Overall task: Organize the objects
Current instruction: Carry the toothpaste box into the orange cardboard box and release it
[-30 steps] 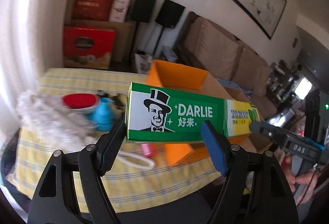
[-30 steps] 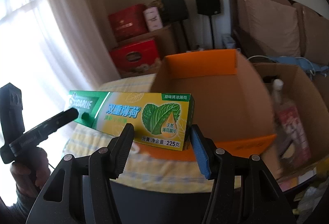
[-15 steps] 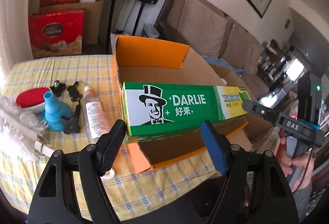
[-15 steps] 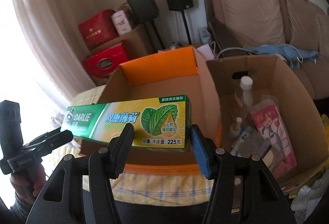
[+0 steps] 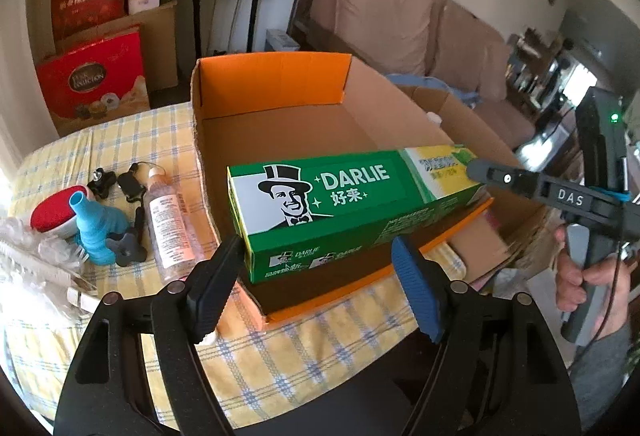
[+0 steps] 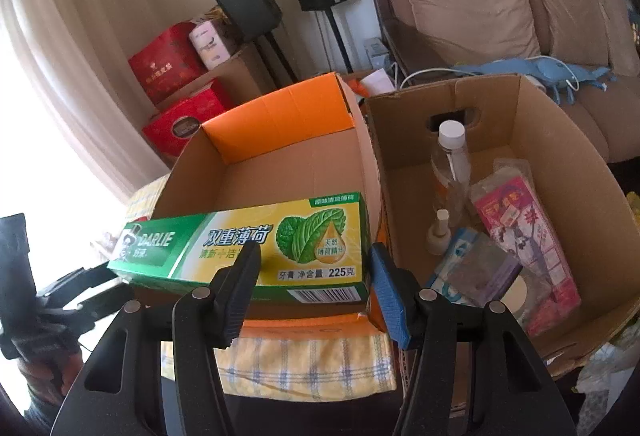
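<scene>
Toothpaste box (image 5: 340,203), green and yellow, held level at both ends over the near edge of an orange-flapped cardboard box (image 5: 272,83), centre frame in both views. Left gripper (image 5: 320,256) closed on the green end of the toothpaste box, at the lower centre of the left view; black finger (image 5: 216,276) against the box's end, blue finger (image 5: 416,288) at its side. Right gripper (image 6: 312,268) clamped on the yellow end, lower centre of the right view, also seen reaching in from the right edge of the left view. Orange-flapped box resting on a yellow checked tablecloth (image 5: 120,139). Clear bottle (image 5: 168,220), blue brush (image 5: 94,228) and red pad (image 5: 52,211) lying on the cloth at middle left of the left view. Second cardboard box (image 6: 540,139) just beside the first, at right in the right view, holding a white-capped bottle (image 6: 450,159) and pink packets (image 6: 524,232)
</scene>
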A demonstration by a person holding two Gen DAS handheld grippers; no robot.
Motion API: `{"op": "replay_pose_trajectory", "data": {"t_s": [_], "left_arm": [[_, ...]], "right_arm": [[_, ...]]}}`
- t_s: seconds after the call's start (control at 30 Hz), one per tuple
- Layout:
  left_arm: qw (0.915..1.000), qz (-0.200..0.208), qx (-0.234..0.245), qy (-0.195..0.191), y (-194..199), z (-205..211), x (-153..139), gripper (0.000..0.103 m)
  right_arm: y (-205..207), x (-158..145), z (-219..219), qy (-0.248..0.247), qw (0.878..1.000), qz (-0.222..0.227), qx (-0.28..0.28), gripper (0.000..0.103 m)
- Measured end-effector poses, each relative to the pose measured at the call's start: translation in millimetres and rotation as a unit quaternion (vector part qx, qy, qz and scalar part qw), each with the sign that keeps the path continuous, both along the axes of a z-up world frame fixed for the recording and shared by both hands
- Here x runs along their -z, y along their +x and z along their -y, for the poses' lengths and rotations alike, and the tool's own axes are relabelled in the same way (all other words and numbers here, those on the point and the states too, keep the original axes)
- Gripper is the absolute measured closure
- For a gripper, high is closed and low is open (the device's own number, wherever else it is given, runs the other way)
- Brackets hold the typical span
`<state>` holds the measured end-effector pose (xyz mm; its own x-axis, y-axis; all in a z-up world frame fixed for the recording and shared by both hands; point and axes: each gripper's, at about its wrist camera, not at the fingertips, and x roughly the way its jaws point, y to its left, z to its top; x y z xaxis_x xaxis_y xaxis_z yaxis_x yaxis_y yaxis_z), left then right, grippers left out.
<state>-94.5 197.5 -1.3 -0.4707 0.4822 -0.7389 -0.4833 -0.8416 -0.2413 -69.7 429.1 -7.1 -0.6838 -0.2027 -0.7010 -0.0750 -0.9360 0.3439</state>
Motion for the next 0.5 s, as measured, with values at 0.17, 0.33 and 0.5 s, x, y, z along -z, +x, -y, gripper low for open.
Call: {"op": "replay_pose_trajectory", "data": {"t_s": [0.17,0.33,0.5], "left_arm": [[0.9998,0.013,0.015,-0.002,1.6,6.8,1.9,0.029],[0.9998,0.006,0.007,0.017,6.1,23.2,-13.2,0.019],[0.9988,0.005,-0.017,0.045,1.6,48.2,-27.5,0.009]], "right_arm": [[-0.4,3.2,13.3,0.051,0.999,0.009,0.001,0.046],[6.4,-3.0,22.9,0.059,0.998,-0.001,-0.004,0.046],[14.2,-16.0,36.2,0.066,0.998,-0.016,-0.012,0.045]]}}
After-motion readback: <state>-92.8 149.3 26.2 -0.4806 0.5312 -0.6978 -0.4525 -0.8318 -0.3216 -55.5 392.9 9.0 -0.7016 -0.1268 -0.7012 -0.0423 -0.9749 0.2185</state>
